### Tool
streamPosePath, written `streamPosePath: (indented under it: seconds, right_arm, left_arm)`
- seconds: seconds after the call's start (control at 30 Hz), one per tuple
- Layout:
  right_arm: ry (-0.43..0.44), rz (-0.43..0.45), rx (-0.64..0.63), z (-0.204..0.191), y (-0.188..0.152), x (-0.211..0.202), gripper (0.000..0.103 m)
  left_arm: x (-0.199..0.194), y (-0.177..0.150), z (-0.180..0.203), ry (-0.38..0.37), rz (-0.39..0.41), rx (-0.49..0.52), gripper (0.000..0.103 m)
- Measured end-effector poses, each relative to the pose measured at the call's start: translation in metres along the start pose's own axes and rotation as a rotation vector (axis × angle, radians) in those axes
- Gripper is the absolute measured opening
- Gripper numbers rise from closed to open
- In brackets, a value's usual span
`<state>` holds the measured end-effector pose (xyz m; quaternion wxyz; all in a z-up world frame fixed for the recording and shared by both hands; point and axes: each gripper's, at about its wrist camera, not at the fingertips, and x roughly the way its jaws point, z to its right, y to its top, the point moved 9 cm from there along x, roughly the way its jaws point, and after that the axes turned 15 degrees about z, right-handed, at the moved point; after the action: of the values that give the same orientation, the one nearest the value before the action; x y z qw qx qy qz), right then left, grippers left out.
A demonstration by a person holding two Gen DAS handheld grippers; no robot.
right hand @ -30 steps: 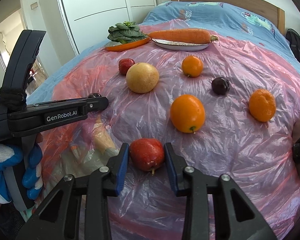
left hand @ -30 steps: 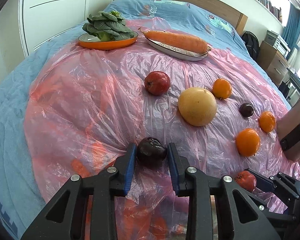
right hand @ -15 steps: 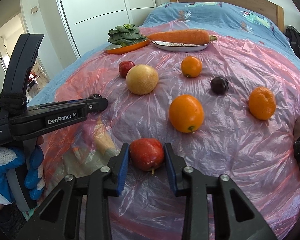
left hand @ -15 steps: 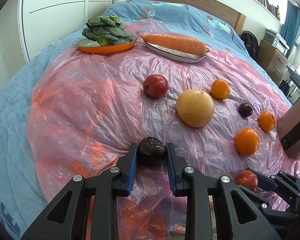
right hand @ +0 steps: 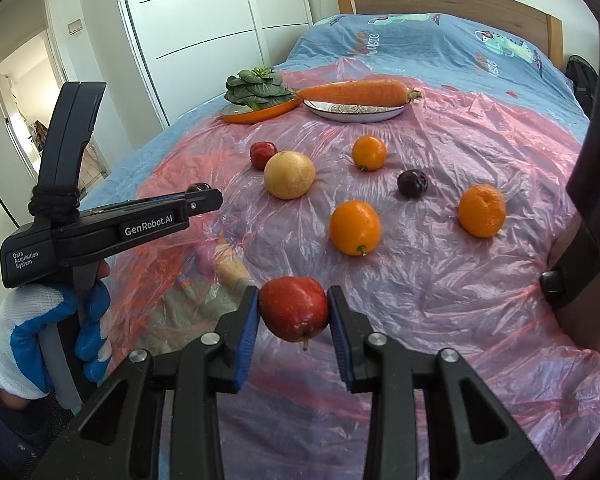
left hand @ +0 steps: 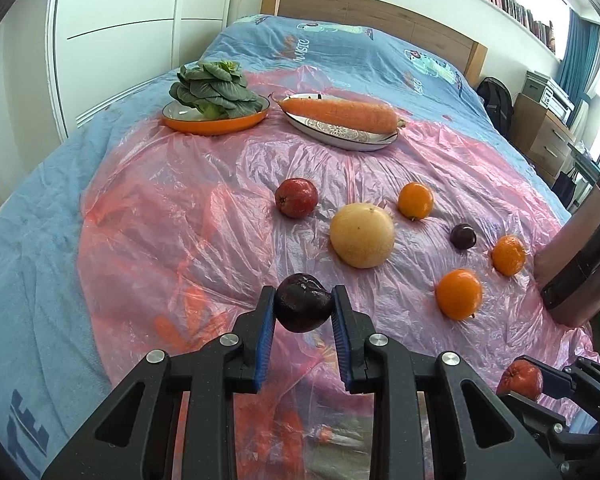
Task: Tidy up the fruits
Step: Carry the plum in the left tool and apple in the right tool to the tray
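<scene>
My left gripper [left hand: 303, 310] is shut on a dark purple fruit [left hand: 303, 307] and holds it above the pink plastic sheet [left hand: 180, 200]. My right gripper [right hand: 294, 314] is shut on a red apple [right hand: 294, 314], also lifted; it also shows in the left wrist view [left hand: 520, 380]. On the sheet lie a red fruit [left hand: 296, 197], a large yellow pomelo [left hand: 362, 235], three oranges [left hand: 459, 294] [left hand: 509, 255] [left hand: 416, 200] and a small dark plum [left hand: 463, 236].
At the far side stand an orange plate with leafy greens [left hand: 216, 120] and a white oval plate with a big carrot [left hand: 340, 128]. The blue bedspread [left hand: 32, 220] surrounds the sheet. A forearm [left hand: 572, 272] is at the right. White wardrobe doors stand to the left.
Both grippers have risen with their fruits, which now hang clear of the sheet. The fruits on the sheet have not moved.
</scene>
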<state>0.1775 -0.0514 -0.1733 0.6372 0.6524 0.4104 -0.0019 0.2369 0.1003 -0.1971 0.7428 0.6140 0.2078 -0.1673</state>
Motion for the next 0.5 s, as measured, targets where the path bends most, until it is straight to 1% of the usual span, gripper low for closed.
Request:
streamPosePath:
  seconds: [0.13, 0.27, 0.37, 0.5]
  right_arm:
    - [-0.018, 0.017, 0.005, 0.009, 0.002, -0.026, 0.054]
    - [-0.055, 0.039, 0.029, 0.028, 0.000, -0.054, 0.054]
    - [-0.096, 0.049, 0.057, 0.048, -0.005, -0.075, 0.054]
    - [-0.166, 0.067, 0.084, 0.081, -0.014, -0.108, 0.054]
  left_arm:
    - [-0.017, 0.000, 0.008, 0.015, 0.009, 0.038, 0.023]
    - [-0.037, -0.011, 0.019, 0.014, -0.016, 0.072, 0.023]
    - [-0.053, -0.020, 0.037, -0.013, -0.036, 0.100, 0.023]
    - [-0.071, -0.027, 0.074, -0.079, -0.050, 0.123, 0.023]
